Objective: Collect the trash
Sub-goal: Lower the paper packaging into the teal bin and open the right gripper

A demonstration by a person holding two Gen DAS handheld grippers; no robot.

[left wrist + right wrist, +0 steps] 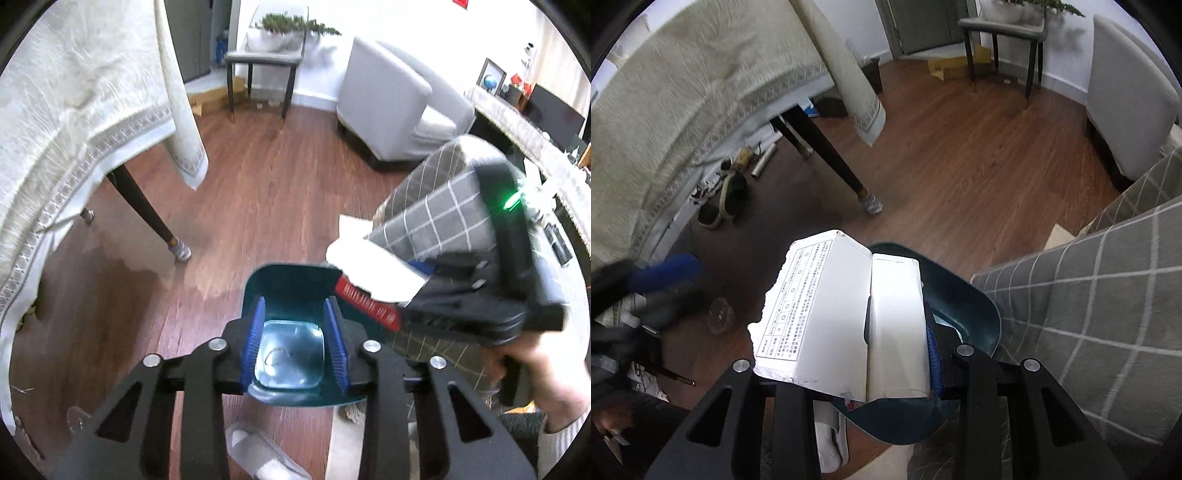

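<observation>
A dark teal trash bin (291, 284) stands on the wood floor; its bare bottom shows between my left gripper's blue pads. My left gripper (295, 347) hovers open and empty above the bin's mouth. My right gripper (897, 332) is shut on a torn white cardboard box (827, 314) with printed text, held over the bin's rim (975, 295). In the left wrist view the right gripper (369, 295) and its white box (369, 273) sit at the bin's right edge.
A table with a cream cloth (74, 110) and dark leg (147, 210) stands left. A grey checked sofa arm (1089, 295) is right of the bin. A slipper (258, 454) lies near. Shoes and clutter (727, 195) lie under the table. A clear plastic cup (720, 315) lies on the floor.
</observation>
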